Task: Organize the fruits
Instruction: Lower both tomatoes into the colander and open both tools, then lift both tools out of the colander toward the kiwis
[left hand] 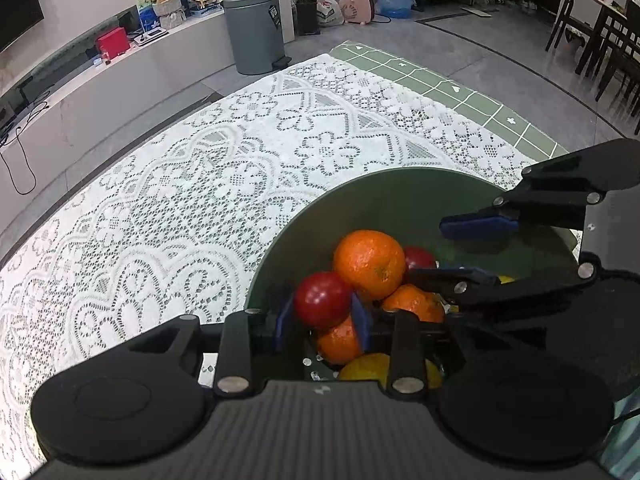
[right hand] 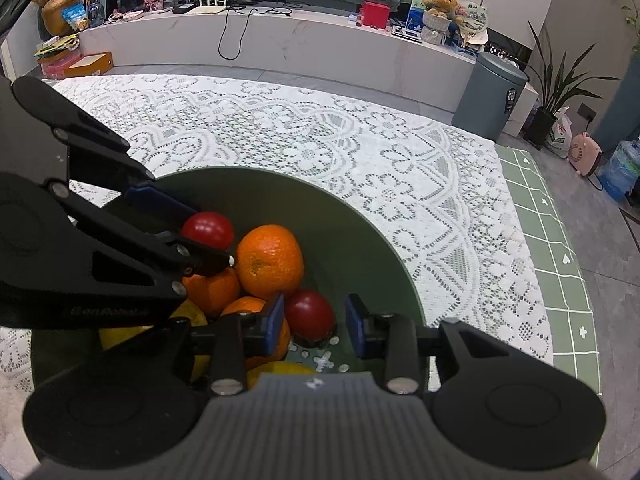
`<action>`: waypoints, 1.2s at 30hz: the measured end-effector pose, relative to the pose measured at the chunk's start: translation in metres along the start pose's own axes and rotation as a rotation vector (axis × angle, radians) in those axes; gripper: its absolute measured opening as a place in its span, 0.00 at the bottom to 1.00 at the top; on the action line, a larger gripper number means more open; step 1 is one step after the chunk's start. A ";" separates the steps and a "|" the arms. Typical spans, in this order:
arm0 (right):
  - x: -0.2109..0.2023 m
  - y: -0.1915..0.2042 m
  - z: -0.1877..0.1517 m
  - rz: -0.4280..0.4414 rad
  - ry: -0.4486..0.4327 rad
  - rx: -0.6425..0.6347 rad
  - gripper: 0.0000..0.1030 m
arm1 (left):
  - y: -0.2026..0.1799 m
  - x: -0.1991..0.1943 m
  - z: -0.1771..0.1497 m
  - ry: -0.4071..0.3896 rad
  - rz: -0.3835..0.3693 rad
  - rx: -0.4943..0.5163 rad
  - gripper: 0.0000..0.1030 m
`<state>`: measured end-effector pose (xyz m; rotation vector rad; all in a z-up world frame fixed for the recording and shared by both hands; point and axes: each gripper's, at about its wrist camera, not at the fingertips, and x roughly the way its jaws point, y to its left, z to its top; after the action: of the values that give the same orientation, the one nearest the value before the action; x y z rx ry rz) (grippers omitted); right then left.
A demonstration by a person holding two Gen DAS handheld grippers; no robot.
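Observation:
A green bowl [left hand: 384, 192] [right hand: 360, 240] on a white lace cloth holds oranges [left hand: 370, 264] [right hand: 270, 260], yellow fruit [left hand: 368, 366] [right hand: 280, 370] and red fruits. My left gripper [left hand: 323, 322] is shut on a red fruit [left hand: 322, 300] just above the pile; it shows in the right wrist view [right hand: 208, 229] at the left gripper's tips. My right gripper [right hand: 315, 322] is open over the bowl, with a second red fruit [right hand: 310, 314] lying between its blue pads [right hand: 274, 320], apart from the right pad. In the left wrist view the right gripper [left hand: 472, 248] is open.
The lace cloth [left hand: 180, 208] covers a green grid mat [right hand: 552, 264] on the floor. A grey bin [left hand: 256, 28] [right hand: 490, 92], a low white shelf [right hand: 280, 40] with boxes, potted plants and dark chairs [left hand: 600, 40] stand beyond.

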<state>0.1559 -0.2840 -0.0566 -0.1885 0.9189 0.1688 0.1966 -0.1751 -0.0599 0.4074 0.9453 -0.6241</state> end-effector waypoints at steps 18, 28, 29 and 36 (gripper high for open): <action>-0.038 0.006 -0.001 -0.019 -0.068 0.034 0.54 | 0.002 -0.047 -0.016 -0.104 0.017 -0.046 0.53; -0.080 0.026 -0.009 -0.027 -0.161 0.113 0.62 | 0.011 -0.092 -0.046 -0.211 0.030 -0.162 0.56; -0.085 0.030 -0.010 -0.032 -0.173 0.123 0.62 | 0.012 -0.096 -0.050 -0.217 0.034 -0.176 0.56; -0.108 0.053 -0.022 -0.053 -0.246 0.199 0.66 | 0.019 -0.113 -0.083 -0.241 0.052 -0.258 0.56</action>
<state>0.0621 -0.2446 0.0123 -0.0063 0.6799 0.0492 0.1088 -0.0775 -0.0077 0.1220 0.7695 -0.4834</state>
